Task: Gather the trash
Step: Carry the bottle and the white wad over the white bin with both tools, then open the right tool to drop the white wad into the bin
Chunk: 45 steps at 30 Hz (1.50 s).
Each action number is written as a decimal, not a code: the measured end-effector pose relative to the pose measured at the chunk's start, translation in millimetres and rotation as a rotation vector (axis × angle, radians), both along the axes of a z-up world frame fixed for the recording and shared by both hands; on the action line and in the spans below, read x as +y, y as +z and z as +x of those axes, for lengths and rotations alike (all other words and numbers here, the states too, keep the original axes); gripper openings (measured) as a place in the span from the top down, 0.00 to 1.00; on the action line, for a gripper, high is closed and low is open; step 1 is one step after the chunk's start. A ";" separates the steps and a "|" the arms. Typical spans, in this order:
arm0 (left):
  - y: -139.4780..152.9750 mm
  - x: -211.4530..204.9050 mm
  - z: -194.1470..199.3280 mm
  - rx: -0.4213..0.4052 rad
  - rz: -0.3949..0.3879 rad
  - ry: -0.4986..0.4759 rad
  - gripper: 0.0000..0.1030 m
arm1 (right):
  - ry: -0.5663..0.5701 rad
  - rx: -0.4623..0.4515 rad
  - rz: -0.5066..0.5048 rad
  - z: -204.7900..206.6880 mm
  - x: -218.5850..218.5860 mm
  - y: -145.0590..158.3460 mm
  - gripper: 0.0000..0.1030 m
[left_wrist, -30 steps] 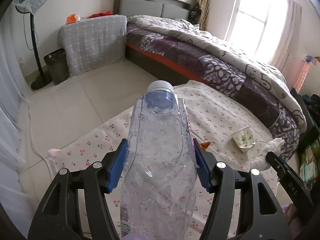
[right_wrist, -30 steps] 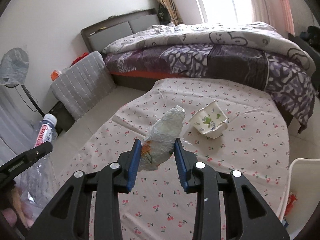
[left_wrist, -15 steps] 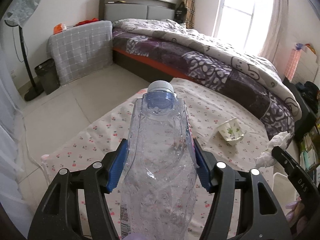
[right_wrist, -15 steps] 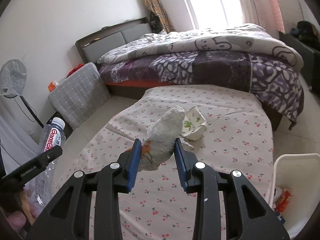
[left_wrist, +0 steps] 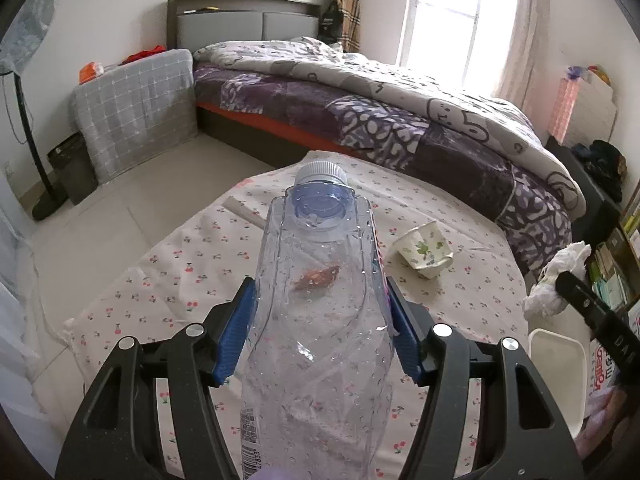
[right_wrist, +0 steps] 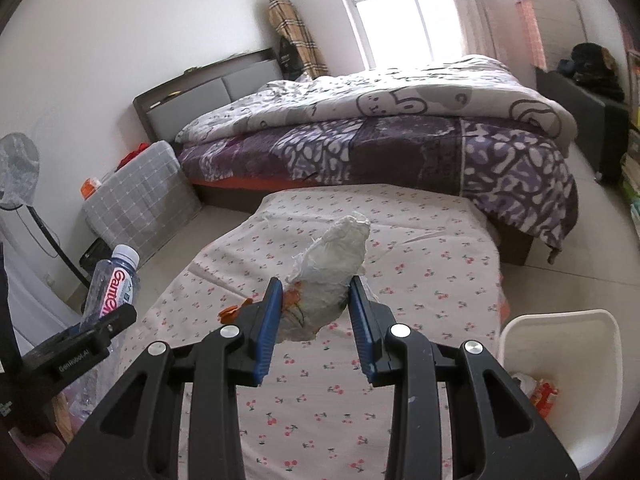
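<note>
Both hands carried trash over a table covered in a cherry-print cloth (right_wrist: 420,280), with a bed behind it. The left gripper (left_wrist: 320,312) was clenched on a clear, empty plastic bottle (left_wrist: 320,320), its blue pads pressing the bottle's 2 sides and its white cap pointing away from the camera. The right gripper (right_wrist: 316,312) was clenched on a crumpled white tissue wad (right_wrist: 332,276) with an orange print.

Compared with 1 second earlier, both views had swung toward the right side of the table while the grips stayed unchanged. A white bin (right_wrist: 560,360), barely seen at the start, now filled the lower right corner of the right wrist view, with some colourful wrappers already inside. Its rim also showed at the right edge of the left wrist view.

This suggested both pieces were on their way to the bin for dropping. A crushed paper cup (left_wrist: 422,250) and a small orange scrap (right_wrist: 229,312) lay on the cloth, not yet collected.
</note>
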<state>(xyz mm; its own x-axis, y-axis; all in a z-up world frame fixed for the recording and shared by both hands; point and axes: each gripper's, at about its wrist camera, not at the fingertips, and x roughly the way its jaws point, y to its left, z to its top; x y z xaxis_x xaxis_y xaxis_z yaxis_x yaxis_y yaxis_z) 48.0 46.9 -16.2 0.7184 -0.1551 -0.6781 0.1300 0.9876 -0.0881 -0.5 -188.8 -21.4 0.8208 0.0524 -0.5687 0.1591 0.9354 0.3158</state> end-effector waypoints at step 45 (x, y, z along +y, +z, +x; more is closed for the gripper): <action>-25.5 -184.6 -63.9 -0.055 0.098 -0.372 0.42 | -0.403 0.181 -0.038 -102.8 -190.0 -1.9 0.48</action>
<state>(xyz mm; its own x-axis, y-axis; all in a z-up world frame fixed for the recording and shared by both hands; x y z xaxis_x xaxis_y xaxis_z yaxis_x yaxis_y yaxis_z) -15.9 -137.7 -41.7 0.6611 -0.3484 -0.6645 0.4829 0.8754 0.0215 -103.3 -378.8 -23.2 0.6581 -0.2751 -0.7009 0.5631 0.7977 0.2157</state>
